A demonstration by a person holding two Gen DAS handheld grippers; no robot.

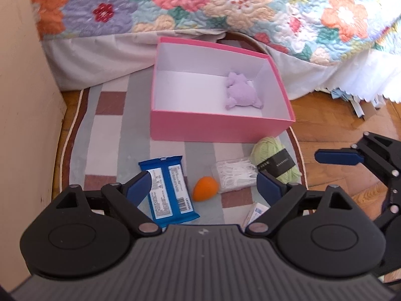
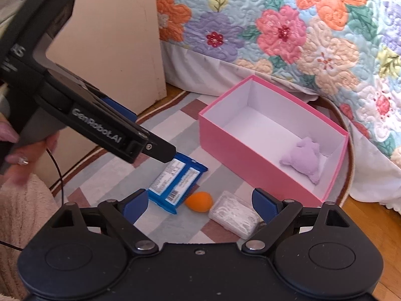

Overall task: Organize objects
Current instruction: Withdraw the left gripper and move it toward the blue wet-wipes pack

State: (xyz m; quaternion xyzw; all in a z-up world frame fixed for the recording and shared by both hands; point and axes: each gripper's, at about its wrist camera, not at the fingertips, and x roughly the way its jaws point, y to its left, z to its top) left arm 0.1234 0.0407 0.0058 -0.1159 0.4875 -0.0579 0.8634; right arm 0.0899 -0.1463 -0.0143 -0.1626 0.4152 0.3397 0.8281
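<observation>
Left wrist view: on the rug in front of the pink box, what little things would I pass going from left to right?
Blue packet → orange egg-shaped thing → clear box of white floss picks → green yarn ball.

The small white and blue carton (image 1: pixel 255 213) on the striped rug lies mostly hidden behind the left gripper's (image 1: pixel 203 183) right finger. Print on the blue foil packet (image 1: pixel 169 190) is too small to read. The green yarn ball's (image 1: pixel 273 161) black label text is illegible.
</observation>
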